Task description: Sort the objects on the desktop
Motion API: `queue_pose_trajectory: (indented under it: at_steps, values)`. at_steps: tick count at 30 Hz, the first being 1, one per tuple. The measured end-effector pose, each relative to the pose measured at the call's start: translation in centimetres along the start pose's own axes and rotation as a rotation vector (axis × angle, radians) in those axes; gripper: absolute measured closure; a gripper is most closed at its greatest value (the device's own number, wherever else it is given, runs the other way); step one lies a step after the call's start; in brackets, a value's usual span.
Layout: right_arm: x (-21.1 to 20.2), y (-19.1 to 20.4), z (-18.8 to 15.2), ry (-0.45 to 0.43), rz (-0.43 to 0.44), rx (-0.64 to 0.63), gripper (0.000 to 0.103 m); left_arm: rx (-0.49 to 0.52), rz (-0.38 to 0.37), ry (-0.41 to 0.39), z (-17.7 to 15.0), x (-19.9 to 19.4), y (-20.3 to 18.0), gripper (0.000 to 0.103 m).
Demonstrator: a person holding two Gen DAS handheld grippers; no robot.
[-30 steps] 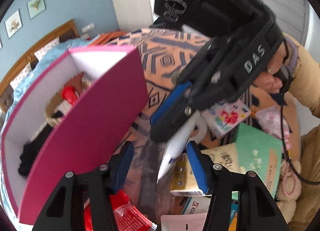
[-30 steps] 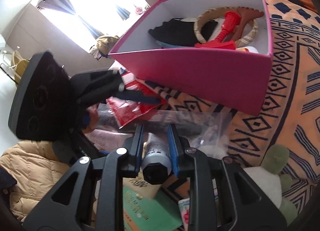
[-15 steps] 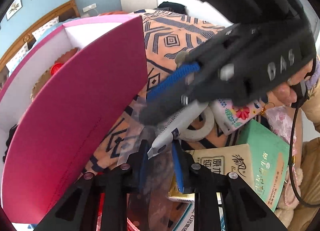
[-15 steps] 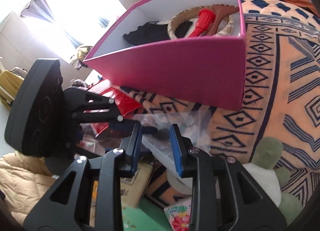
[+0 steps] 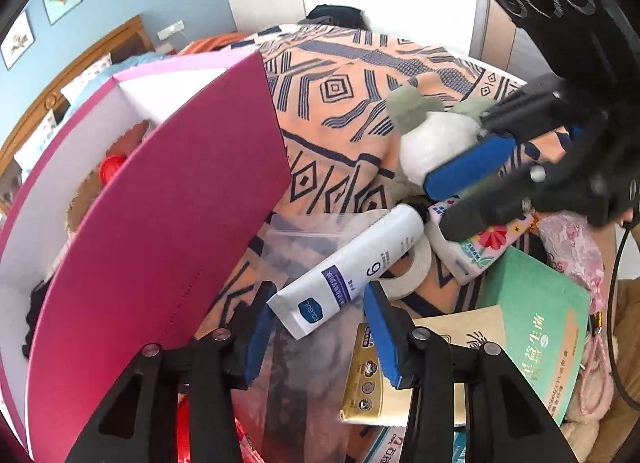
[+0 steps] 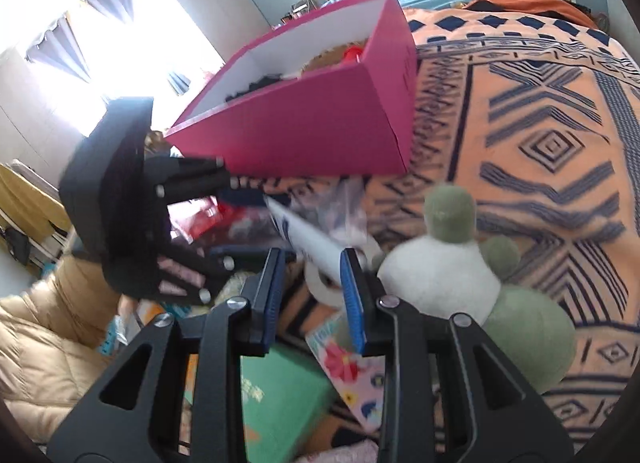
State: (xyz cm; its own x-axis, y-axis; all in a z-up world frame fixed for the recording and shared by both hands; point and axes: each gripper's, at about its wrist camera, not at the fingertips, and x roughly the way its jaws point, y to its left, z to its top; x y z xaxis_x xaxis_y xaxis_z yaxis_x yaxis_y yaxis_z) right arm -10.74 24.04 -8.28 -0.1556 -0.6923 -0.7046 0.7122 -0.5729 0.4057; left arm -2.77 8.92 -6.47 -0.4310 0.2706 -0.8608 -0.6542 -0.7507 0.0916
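Magenta cardboard makes up the box (image 5: 168, 223), which is seen standing on the patterned orange blanket (image 5: 344, 75) that covers the bed; its white inside is partly visible, with a red item (image 5: 110, 167) and dark cloth lying in it.

A white tube (image 5: 352, 263) is found lying slantwise, just beside the box. Its flat crimped end points toward the left gripper (image 5: 316, 323) and its dark cap toward the right gripper (image 5: 460, 191). A clear plastic bag (image 5: 304, 231) is spread under the tube, and a roll of white tape (image 5: 412, 267) lies beneath the cap end.

The fingers of the left gripper are seen opening, one on each side of the tube's flat end, with clear gaps between pads and tube; nothing is grasped.

From the right wrist view the right gripper (image 6: 314, 295) is seen with its fingers parted. The tube (image 6: 316, 247) passes just ahead of the tips, blurred. Whether the right pad touches it cannot be told; no clamped hold is shown.

A green and white soft toy (image 6: 440, 275) sits close to the right of the right gripper. A flowered packet (image 5: 484, 239), a green booklet (image 5: 536, 315) and a tan carton (image 5: 440, 343) are piled near the tube. A red wrapper (image 6: 208, 215) is noted beside the box.
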Motion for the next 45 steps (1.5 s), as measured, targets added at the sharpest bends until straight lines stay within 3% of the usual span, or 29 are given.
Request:
queue_pose_trajectory:
  at_steps: [8,16,20,25,27,30,33,39,45]
  values:
    - [1.1,0.1,-0.6,0.038,-0.089,-0.031,0.074,-0.022,0.031,0.019,0.3,0.3,0.6,0.057]
    - [2.6,0.6,0.6,0.051,-0.193,-0.126,0.075,0.064,0.044,0.004,1.5,0.0,-1.1,0.050]
    - [2.7,-0.1,1.5,0.025,-0.177,-0.095,0.074,0.038,0.009,0.028,2.3,1.2,-1.0,0.051]
    - [2.5,-0.8,2.2,-0.009,-0.132,-0.005,0.070,-0.031,-0.012,0.048,2.2,1.8,-0.3,0.061]
    - [2.6,-0.3,2.5,-0.004,-0.129,-0.004,0.061,-0.052,-0.018,0.052,2.2,1.9,-0.1,0.062]
    - [3.1,0.6,2.9,-0.003,-0.143,-0.029,0.060,-0.072,-0.025,0.054,2.3,2.2,-0.1,0.062]
    - [3.8,1.0,3.3,0.004,-0.089,-0.014,0.060,-0.117,-0.042,0.051,2.3,2.4,0.3,0.068]
    - [4.0,0.9,3.0,0.003,-0.126,0.024,0.062,-0.188,-0.079,0.049,2.1,2.6,1.3,0.069]
    - [5.2,0.4,4.0,0.016,-0.194,0.061,0.058,-0.194,-0.076,0.041,2.0,2.6,1.2,0.069]
